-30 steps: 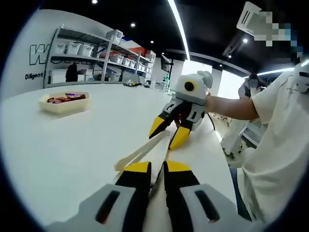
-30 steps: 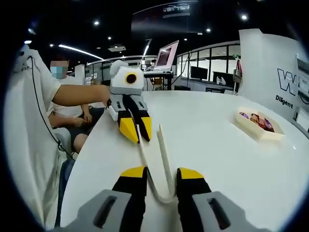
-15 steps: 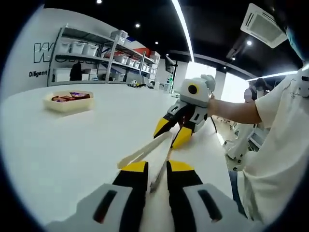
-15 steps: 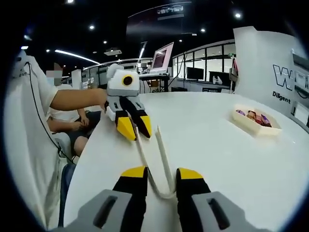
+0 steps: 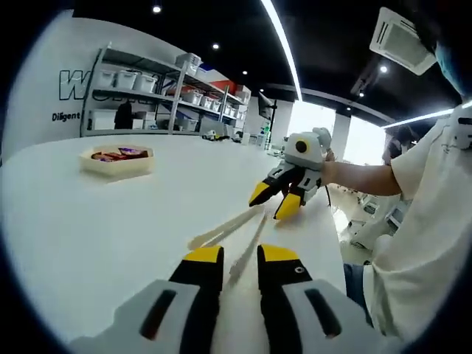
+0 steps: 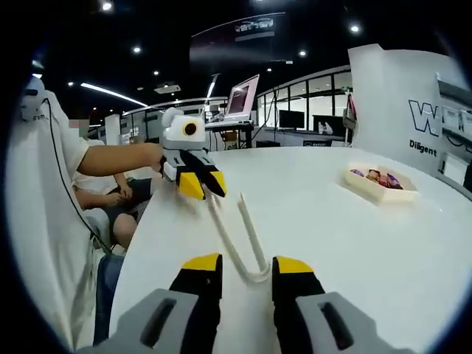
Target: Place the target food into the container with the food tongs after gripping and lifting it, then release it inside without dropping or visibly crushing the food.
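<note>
The cream food tongs point(image 6: 240, 236) lay on the white table point(image 6: 354, 243), bend between the right gripper's point(image 6: 245, 267) parted jaws, which did not visibly clamp it. The left gripper point(image 5: 240, 255) sat narrowly parted around 1 arm tip. The food container point(image 6: 378, 184) stood well apart.

Smooth, faintly glossy white table point(image 6: 354, 243) carries matt cream plastic-looking tongs point(image 6: 247, 240) at lower centre and a pale matt tray point(image 6: 380, 188) at right.
</note>
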Motion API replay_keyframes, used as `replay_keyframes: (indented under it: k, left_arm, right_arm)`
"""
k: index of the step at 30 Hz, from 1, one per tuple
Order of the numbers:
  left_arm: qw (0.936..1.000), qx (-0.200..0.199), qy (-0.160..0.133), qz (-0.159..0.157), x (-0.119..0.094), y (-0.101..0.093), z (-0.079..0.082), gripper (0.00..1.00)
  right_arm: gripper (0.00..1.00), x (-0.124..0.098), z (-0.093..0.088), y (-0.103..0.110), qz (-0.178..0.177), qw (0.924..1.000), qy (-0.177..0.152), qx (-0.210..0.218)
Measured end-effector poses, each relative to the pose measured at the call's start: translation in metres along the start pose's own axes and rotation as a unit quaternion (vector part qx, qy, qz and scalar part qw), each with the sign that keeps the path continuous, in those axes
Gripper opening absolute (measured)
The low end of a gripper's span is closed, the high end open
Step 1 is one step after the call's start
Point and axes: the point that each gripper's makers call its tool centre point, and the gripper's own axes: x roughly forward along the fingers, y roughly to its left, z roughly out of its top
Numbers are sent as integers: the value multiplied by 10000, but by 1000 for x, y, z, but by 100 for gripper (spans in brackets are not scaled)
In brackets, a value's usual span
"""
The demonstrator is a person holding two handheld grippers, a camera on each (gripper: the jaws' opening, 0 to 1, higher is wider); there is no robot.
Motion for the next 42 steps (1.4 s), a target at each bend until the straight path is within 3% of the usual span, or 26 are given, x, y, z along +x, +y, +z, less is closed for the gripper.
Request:
replay_keyframes:
  k: [2, 4, 7, 11, 16, 24, 28, 30, 31, 38, 42]
  left_arm:
    - [9993, 160, -276, 175, -5, 1, 10, 16]
    - [9988, 165, -357, 276, -9, 1, 13, 17]
    - [9974, 270, -263, 608, -14, 8, 12, 21]
    - [9938, 182, -427, 1007, -22, 17, 19, 31]
    - [9915, 222, -179, 1268, -25, 18, 16, 43]
    - [9862, 78, -114, 1652, -29, 20, 15, 66]
    - [9824, -151, -30, 1860, -34, 23, 12, 75]
    - [9787, -276, 5, 2032, -38, 25, 11, 84]
    - [9740, -409, -78, 2227, -43, 29, 14, 88]
    - [9699, -391, -52, 2404, -56, 31, 18, 95]
    - [9665, -313, 61, 2546, -58, 30, 17, 99]
  right_arm:
    - [24, -5, 1, -3, -199, 9995, -67, 216]
    - [31, -9, 3, -5, -306, 9987, -141, 376]
    - [33, -17, 7, -7, -492, 9980, -190, 336]
    - [37, -23, 11, -6, -639, 9967, -220, 446]
    - [42, -28, 14, -4, -776, 9957, -205, 458]
    - [52, -33, 16, -4, -1007, 9928, -257, 589]
    - [65, -36, 20, -12, -1325, 9898, -290, 442]
    - [72, -38, 23, -15, -1403, 9885, -359, 424]
    - [74, -38, 23, -15, -1417, 9883, -361, 441]
    - [83, -44, 28, -14, -1548, 9855, -308, 618]
    - [99, -46, 25, -15, -1743, 9804, -295, 875]
